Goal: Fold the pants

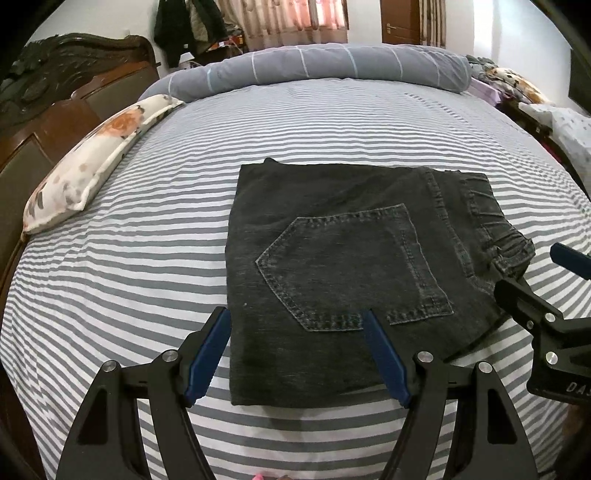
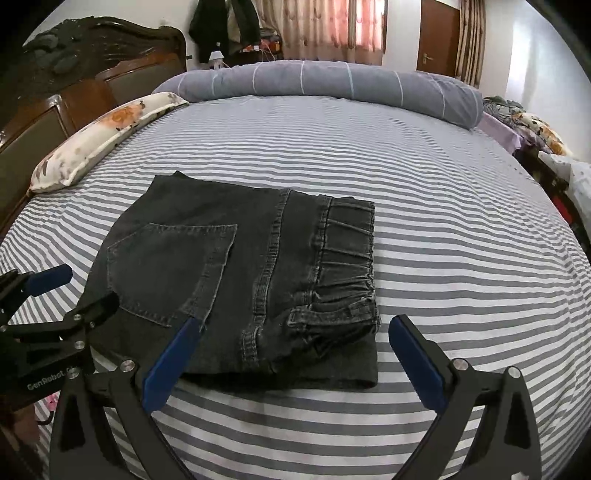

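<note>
While both grippers are hovering with fingers spread wide and gripping nothing, the folded black pants [image 1: 347, 258] are lying on the striped bed [image 1: 147, 258] just ahead of the left gripper [image 1: 295, 354] and right gripper [image 2: 295, 365]. Beyond the fingers, a floral pillow [image 1: 85, 166], rolled grey duvet [image 2: 325, 83], carved headboard [image 1: 55, 92] and curtains [image 2: 325, 26] are showing.
</note>
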A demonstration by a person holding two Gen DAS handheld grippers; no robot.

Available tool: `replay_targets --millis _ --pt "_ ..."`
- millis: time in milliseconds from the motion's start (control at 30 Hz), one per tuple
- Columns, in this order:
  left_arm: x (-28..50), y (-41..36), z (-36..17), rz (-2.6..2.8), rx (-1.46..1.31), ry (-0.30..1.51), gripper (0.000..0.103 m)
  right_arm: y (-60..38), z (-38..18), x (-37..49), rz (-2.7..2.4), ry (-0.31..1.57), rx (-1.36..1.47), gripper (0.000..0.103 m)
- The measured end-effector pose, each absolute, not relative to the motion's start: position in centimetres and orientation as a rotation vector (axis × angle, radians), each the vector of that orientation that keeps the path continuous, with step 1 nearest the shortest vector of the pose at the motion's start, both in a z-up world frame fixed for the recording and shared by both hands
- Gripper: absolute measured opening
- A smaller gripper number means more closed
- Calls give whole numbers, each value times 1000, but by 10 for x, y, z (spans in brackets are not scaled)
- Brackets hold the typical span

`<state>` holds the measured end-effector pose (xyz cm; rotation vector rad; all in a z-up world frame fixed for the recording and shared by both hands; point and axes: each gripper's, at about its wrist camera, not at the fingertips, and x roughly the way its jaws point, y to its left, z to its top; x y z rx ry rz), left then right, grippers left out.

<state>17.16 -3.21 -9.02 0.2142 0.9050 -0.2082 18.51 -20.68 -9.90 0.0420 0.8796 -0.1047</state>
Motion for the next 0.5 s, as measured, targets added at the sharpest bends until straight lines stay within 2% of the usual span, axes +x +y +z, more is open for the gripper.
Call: replay_targets --millis 500 --pt "174 -31 -91 -197 215 899 75 -207 -101 185 -75 896 39 102"
